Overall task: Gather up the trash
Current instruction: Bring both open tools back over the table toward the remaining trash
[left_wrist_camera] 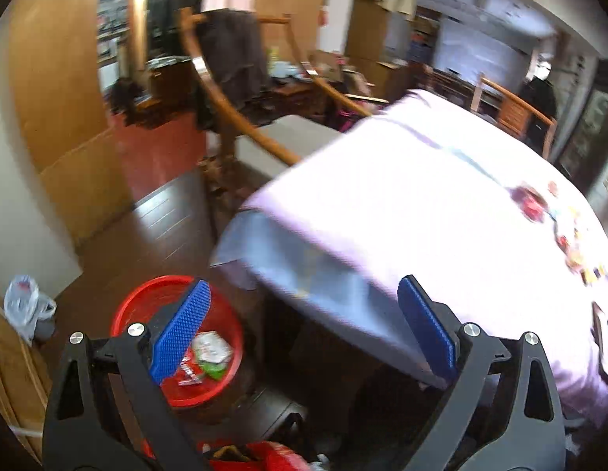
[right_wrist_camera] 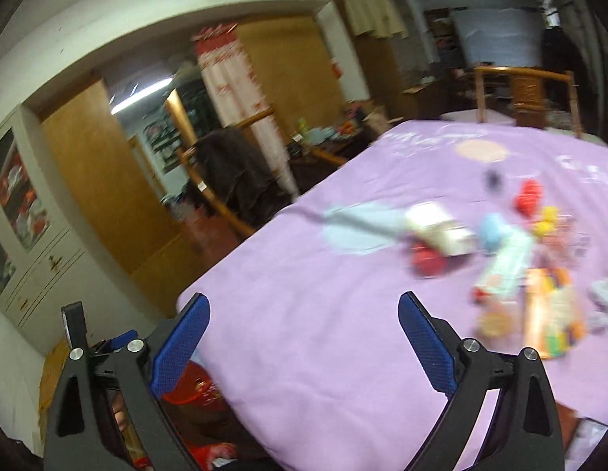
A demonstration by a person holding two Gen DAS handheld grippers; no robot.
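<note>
My left gripper (left_wrist_camera: 304,329) has its jaws wide apart, nothing between them; my right gripper (right_wrist_camera: 304,337) likewise. One red bin (left_wrist_camera: 154,294) on the floor below the left gripper, a few wrappers (left_wrist_camera: 209,353) inside. One bench under a purple cloth (right_wrist_camera: 323,333). Farther along it lies a blurred pile of trash (right_wrist_camera: 531,255), uncountable. One wooden chair (right_wrist_camera: 523,90) beyond.

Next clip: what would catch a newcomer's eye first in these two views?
The purple tablecloth fills most of both views, with a bright, blurred heap of litter on its far right. Down on the floor by the table's corner stands a red bin already holding wrappers.
</note>
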